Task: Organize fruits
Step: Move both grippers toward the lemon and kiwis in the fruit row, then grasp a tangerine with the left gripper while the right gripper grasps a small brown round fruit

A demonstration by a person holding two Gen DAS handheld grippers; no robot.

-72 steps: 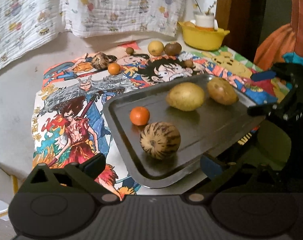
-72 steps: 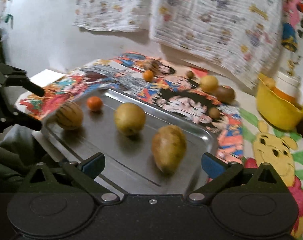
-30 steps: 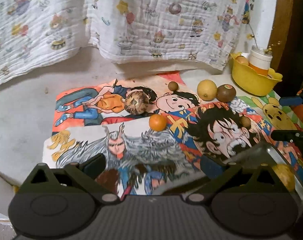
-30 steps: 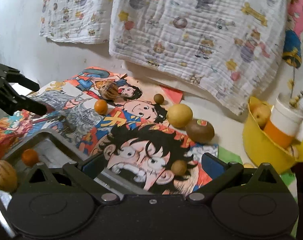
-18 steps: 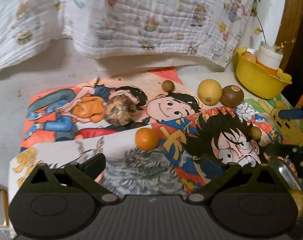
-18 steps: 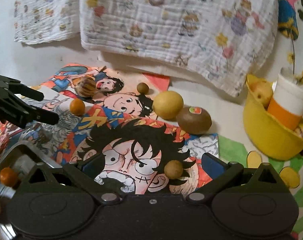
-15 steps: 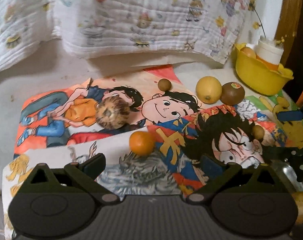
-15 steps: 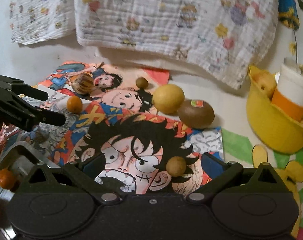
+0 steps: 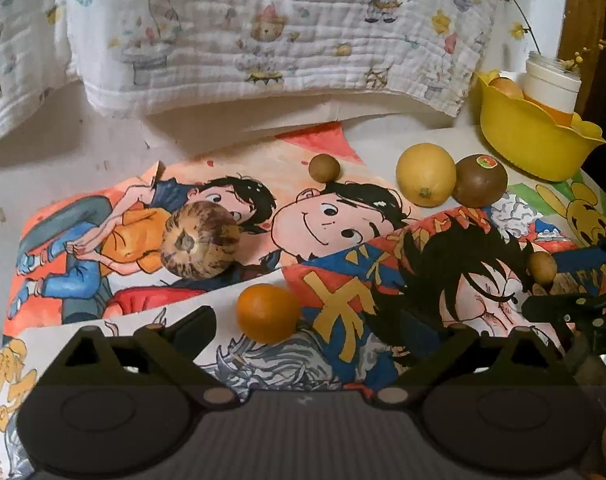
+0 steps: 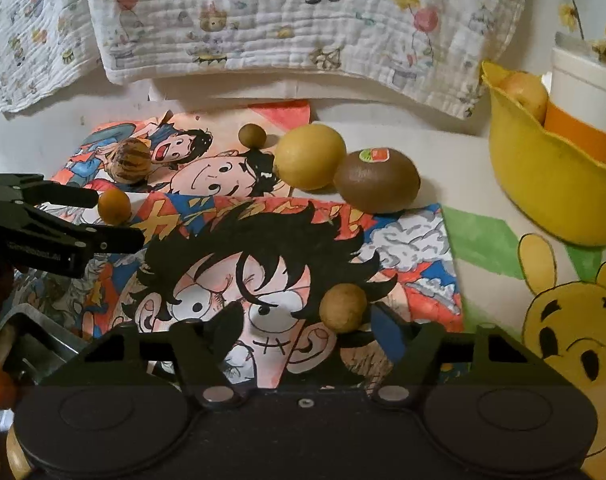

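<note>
Right tool (image 10: pixel 303 336) closing (small brown fruit (image 10: pixel 343 307) between) — uncrowded.

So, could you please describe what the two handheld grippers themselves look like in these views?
Both are matte black. The left gripper and right gripper each have angular linkage arms with silver pivot screws, a ribbed base with two round housings, and blue pads on the fingers. Seen side-on, a gripper's finger carries faint lettering. No cables or sleeves show.
</note>
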